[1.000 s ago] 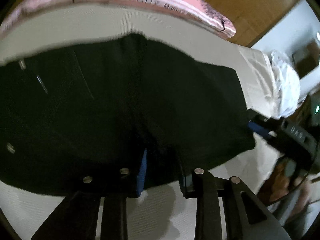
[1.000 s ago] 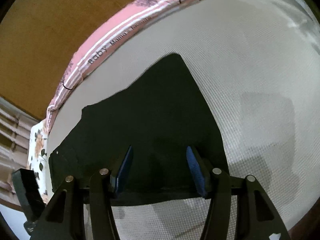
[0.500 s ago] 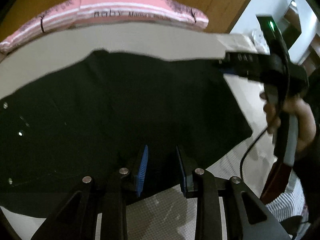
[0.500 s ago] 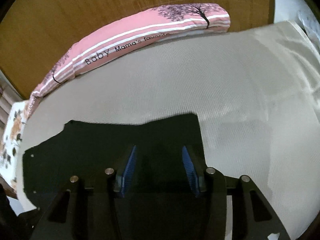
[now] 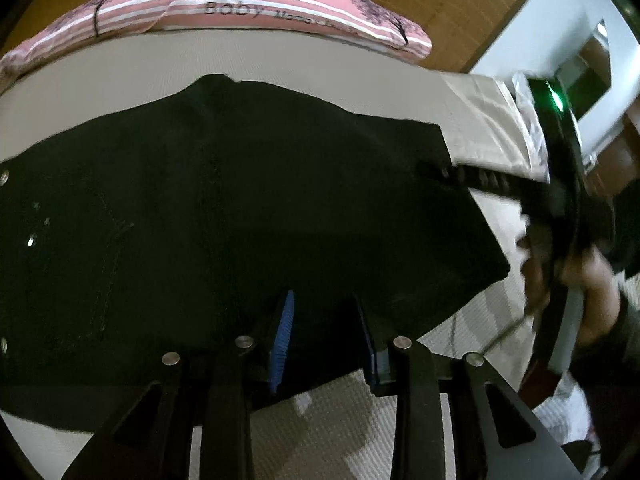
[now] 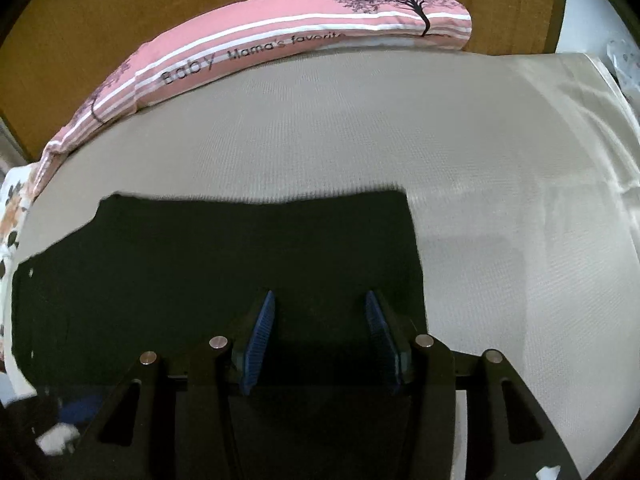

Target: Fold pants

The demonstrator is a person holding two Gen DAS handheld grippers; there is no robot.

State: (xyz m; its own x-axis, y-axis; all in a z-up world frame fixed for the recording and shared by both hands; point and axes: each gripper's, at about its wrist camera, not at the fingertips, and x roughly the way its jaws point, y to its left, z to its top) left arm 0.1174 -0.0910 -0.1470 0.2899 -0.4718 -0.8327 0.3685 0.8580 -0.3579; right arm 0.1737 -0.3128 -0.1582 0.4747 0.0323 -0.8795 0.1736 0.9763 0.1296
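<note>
Black pants (image 5: 248, 216) lie flat on a beige mattress (image 5: 100, 80), with small metal rivets at the left. My left gripper (image 5: 325, 320) is open, its blue pads just above the near edge of the pants. In the left wrist view the right gripper (image 5: 436, 172) reaches in from the right and touches the far right corner of the pants. In the right wrist view the pants (image 6: 200, 264) fill the lower left and my right gripper (image 6: 320, 320) is open over their right end, holding nothing.
A pink striped pillow (image 6: 280, 44) lies along the far edge against a wooden headboard (image 6: 120, 8). The mattress (image 6: 500, 200) stretches bare to the right. A floral cloth (image 6: 12, 208) shows at the left edge. White bedding (image 5: 524, 136) sits at the far right.
The left gripper has opened wider over the near edge. The right gripper has moved forward over the right end of the pants. The pants now lie flatter.
</note>
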